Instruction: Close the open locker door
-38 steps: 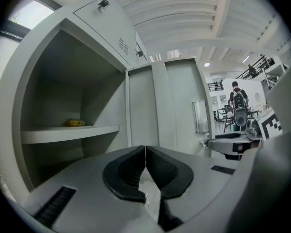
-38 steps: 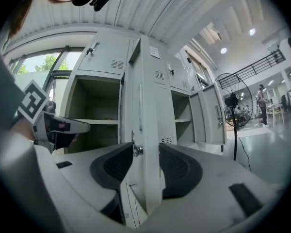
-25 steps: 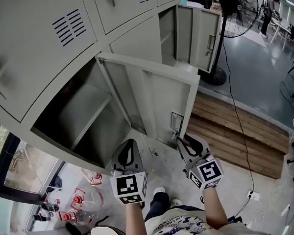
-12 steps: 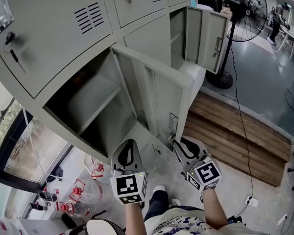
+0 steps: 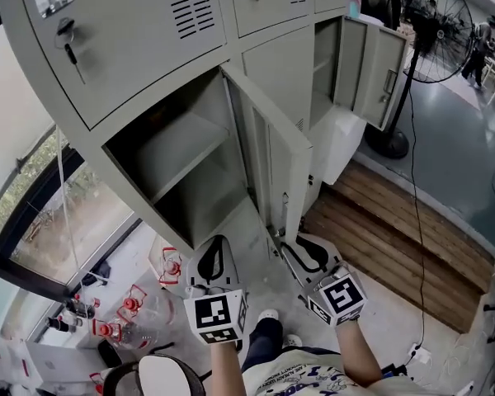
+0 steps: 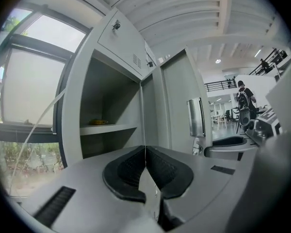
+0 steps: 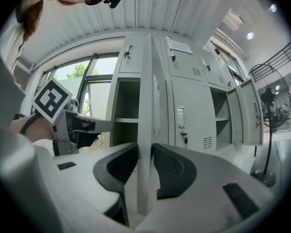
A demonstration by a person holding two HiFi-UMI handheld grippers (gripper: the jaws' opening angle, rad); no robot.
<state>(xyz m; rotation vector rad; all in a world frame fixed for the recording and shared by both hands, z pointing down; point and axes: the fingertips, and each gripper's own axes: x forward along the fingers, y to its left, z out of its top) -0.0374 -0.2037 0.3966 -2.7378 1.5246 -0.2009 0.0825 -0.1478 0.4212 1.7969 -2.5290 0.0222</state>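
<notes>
- As the head view looks down, the grey locker door (image 5: 272,167) stands swung well out from its locker (image 5: 148,48), which has a shelf (image 5: 177,151) inside. The right gripper (image 5: 287,242) sits at the door's free edge. The left gripper (image 5: 219,242) is near it, off the door.
- Left gripper view: its fingers are pressed together and hold nothing. The door, with a metal handle (image 6: 196,116), rises ahead to the right.
- Right gripper view: the door's thin edge stands upright between the fingers, which have just been opening and sit slightly apart around it.
</notes>
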